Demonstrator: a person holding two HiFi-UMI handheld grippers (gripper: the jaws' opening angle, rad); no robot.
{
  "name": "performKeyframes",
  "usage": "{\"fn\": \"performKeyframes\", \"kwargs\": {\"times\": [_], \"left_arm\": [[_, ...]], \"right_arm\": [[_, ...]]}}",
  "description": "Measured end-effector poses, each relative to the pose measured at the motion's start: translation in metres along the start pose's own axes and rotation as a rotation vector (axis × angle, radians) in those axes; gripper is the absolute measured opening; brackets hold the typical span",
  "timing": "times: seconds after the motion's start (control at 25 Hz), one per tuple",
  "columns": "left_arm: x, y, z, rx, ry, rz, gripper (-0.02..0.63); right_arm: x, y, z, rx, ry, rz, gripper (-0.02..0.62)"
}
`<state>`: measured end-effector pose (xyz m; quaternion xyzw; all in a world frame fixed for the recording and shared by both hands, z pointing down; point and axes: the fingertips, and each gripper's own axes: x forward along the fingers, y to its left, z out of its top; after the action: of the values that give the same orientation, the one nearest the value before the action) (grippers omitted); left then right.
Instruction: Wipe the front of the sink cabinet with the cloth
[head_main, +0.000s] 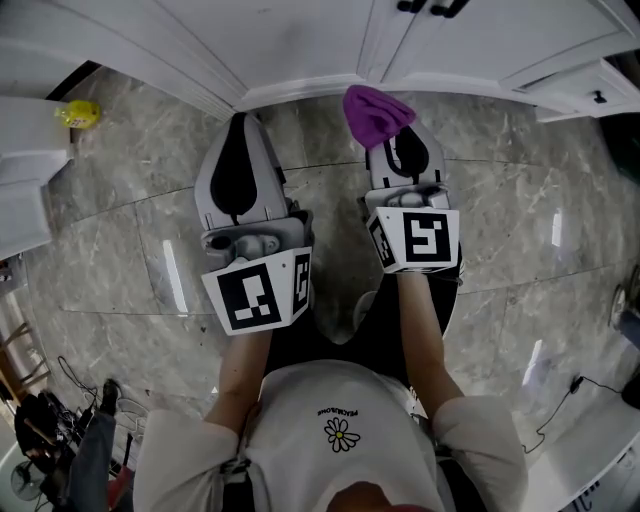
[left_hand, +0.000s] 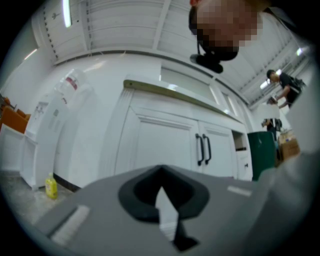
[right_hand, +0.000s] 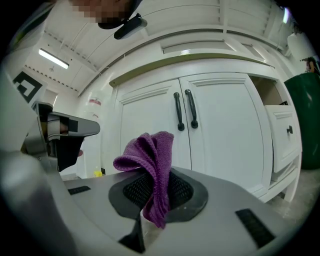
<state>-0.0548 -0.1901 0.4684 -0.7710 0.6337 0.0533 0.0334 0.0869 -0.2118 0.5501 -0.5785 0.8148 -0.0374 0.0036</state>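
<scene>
Sink cabinet fills the top of the head view, white doors facing the person. Its front lies straight ahead of both grippers, past the grey stone floor.

The right gripper is the working one: forearm stretched fwd, tool pointed at the cabinet's base and angled up. In the right gripper view the double doors are dead ahead, w/ the black handles above the tips. Jaws are clamped on the purple cloth, which bunches up and sticks out beyond the tips toward the cabinet. Cloth looks near the front but apart from it, no contact yet. Judging by that, the next move is a push fwd and up till the cloth meets the door.

The left gripper sits alongside, about level w/ the right, aimed at the left door. Its jaws are closed together w/ nothing btwn them, so it's idle.
</scene>
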Motion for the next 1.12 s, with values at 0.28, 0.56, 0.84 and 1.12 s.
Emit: {"fn": "performKeyframes", "kwargs": {"times": [0.28,0.56,0.84,1.12], "left_arm": [[0.01,-0.005,0.001,0.018,0.021,0.003,0.003],[0.02,-0.029,0.123,-0.009,0.11,-0.091,0.003],[0.026,-0.034,0.346,-0.043,0.139,-0.121,0.003],[0.053,-0.042,0.515,-0.044,0.11,-0.183,0.003]], "right_arm": [[0.001,-0.002,0.013,0.0,0.012,-0.012,0.055],[-0.036,0.009,0.156,0.067,0.071,-0.052,0.055],[-0.072,0.039,0.386,0.056,0.121,-0.076,0.055],[-0.087,0.037,0.565,0.056,0.08,-0.136,0.057]]}}
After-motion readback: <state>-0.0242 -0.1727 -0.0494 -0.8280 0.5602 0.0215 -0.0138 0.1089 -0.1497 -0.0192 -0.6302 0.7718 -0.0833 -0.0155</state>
